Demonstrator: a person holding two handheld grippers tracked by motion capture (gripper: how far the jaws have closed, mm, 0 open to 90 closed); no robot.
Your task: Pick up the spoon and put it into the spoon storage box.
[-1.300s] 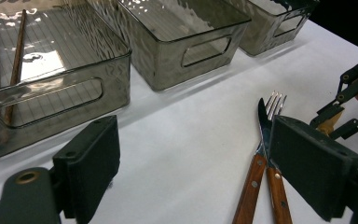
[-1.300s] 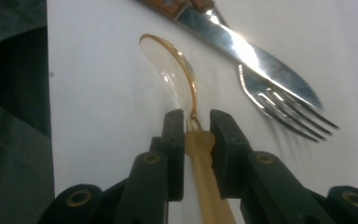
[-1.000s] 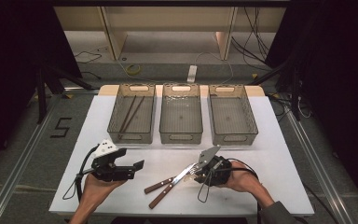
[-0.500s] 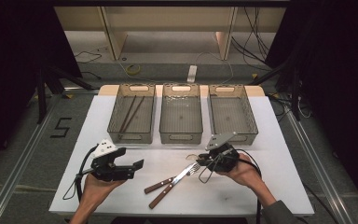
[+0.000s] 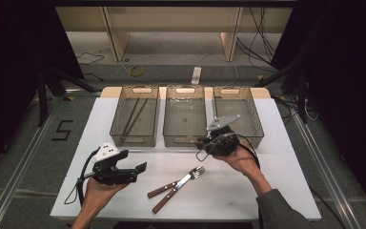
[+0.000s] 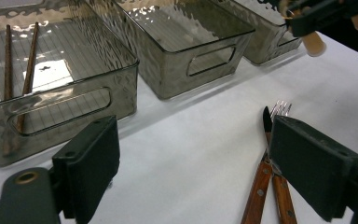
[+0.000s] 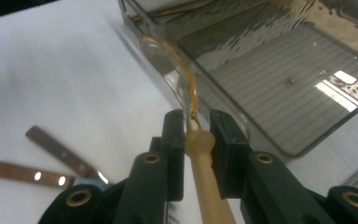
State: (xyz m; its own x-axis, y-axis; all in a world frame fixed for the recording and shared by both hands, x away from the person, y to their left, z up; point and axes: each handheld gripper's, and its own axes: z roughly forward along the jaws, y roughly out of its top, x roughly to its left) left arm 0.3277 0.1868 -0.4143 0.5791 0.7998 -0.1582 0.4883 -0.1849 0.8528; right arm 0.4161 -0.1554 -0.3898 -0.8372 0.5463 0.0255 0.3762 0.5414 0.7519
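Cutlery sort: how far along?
Done: two chopsticks lie in the left bin. In hand: the right claw is shut on a spoon by its pale handle, beside the middle bin. Left: the fork and knife on the table; the left claw is open.

high view: fixed above the near side, looking forward and down over the whole white table [image 5: 276, 143]. left gripper view: low and close to the tabletop, facing the three bins, with the middle bin [image 6: 186, 46] ahead. right gripper view: very close, facing the same middle bin [image 7: 279, 79]. the fork [image 5: 193, 174] lies in the high view and left gripper view [image 6: 279, 109].
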